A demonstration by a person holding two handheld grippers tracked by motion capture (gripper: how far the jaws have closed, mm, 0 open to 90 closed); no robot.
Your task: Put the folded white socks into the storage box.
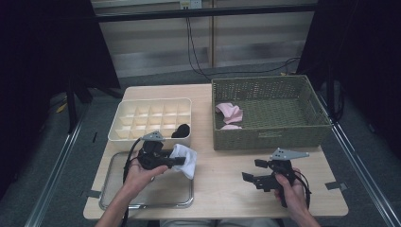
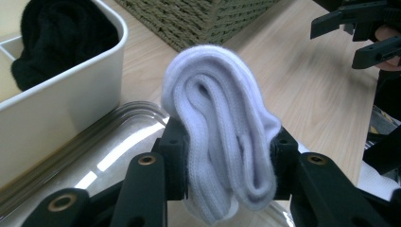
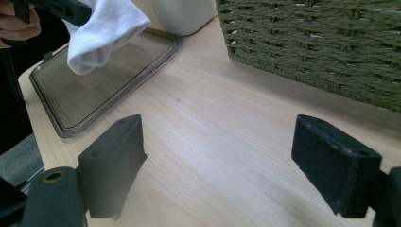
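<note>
A folded white sock point(image 2: 222, 127) sits squeezed between the pads of my left gripper point(image 2: 226, 163). In the high view that gripper point(image 1: 178, 161) holds the white sock point(image 1: 185, 158) above the right end of the clear tray point(image 1: 120, 201), just in front of the cream divided box point(image 1: 151, 119). A black sock point(image 1: 181, 130) lies in a front compartment of that box. My right gripper point(image 1: 252, 170) hovers over the bare tabletop at the front right, jaws wide apart with nothing between them. From the right gripper view the white sock point(image 3: 101, 33) hangs at the upper left.
A green wicker basket point(image 1: 269, 137) stands at the back right with pink cloths point(image 1: 230, 113) inside. Bare wooden tabletop point(image 1: 222, 179) lies between the two hands. The table's edges drop to grey floor on both sides.
</note>
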